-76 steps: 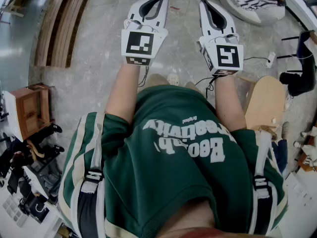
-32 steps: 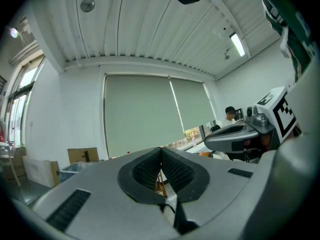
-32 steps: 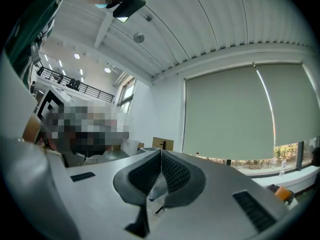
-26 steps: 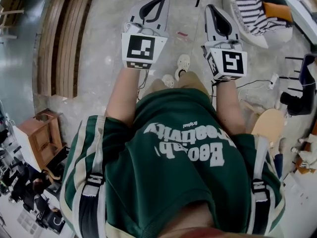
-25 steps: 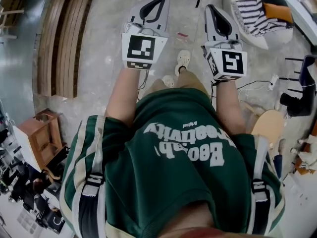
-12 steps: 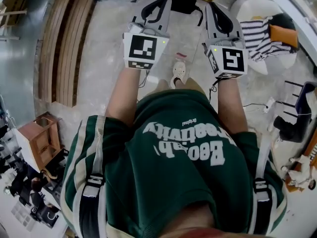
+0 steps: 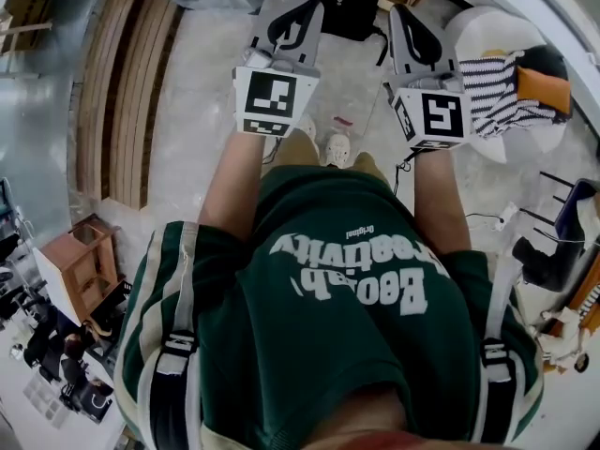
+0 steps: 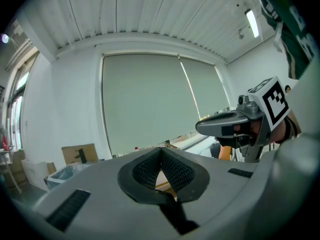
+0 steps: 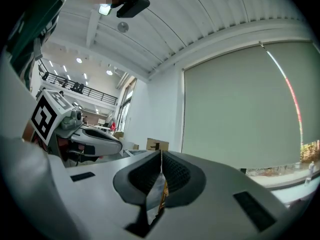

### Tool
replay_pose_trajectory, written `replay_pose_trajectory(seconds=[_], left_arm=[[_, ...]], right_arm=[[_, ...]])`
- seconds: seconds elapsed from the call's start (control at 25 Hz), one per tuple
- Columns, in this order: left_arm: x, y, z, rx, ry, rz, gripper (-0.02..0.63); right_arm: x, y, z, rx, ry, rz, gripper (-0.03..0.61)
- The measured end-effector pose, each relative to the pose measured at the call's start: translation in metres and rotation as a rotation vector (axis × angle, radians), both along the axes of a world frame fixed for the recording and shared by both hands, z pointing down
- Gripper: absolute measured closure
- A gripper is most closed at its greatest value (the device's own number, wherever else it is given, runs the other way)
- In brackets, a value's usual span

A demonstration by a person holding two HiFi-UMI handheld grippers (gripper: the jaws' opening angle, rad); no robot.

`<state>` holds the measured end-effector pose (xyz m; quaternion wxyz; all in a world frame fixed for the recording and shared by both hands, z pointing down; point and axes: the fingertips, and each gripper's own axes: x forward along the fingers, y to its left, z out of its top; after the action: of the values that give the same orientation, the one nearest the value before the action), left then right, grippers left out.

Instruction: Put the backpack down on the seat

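Flr (image 7: 206, 111): 1 backpack (image 7: 339, 3), 2 hand-held grippers (image 7: 307, 6) (image 7: 401, 12).

The black bag (image 7: 342, 7) is cut by the head view's top edge and partly hidden behind the left gripper (image 7: 312, 4); the backpack straps (image 7: 182, 293) leave the frame below.

Grey concrete floor (image 7: 197, 111) open ahead, a clear lane between long stacked wooden planks (image 7: 117, 82) at left and round white chair with striped cushion (image 7: 502, 87) at right. Black fabric backpack (image 7: 339, 3) dead ahead closes its far end.
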<state>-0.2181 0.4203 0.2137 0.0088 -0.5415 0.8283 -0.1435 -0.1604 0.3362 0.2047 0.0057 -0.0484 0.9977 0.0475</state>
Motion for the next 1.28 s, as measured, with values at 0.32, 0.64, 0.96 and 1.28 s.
replay_pose_trajectory(seconds=[0.32, 0.64, 0.96, 1.28], left_arm=[[-0.092, -0.057, 0.015, -0.004, 0.018, 0.044, 0.595], [-0.212, -0.116, 0.015, -0.011, 0.012, 0.119, 0.595], [-0.307, -0.147, 0.024, -0.014, 0.035, 0.17, 0.595], [-0.36, -0.166, 0.053, 0.008, 0.086, 0.233, 0.595]], right_arm=[[-0.092, -0.052, 0.013, 0.007, 0.025, 0.034, 0.545], [-0.205, -0.105, 0.011, 0.011, 0.031, 0.112, 0.545], [-0.293, -0.131, 0.015, 0.01, 0.042, 0.15, 0.545], [-0.35, -0.151, 0.044, -0.031, 0.06, 0.18, 0.545]])
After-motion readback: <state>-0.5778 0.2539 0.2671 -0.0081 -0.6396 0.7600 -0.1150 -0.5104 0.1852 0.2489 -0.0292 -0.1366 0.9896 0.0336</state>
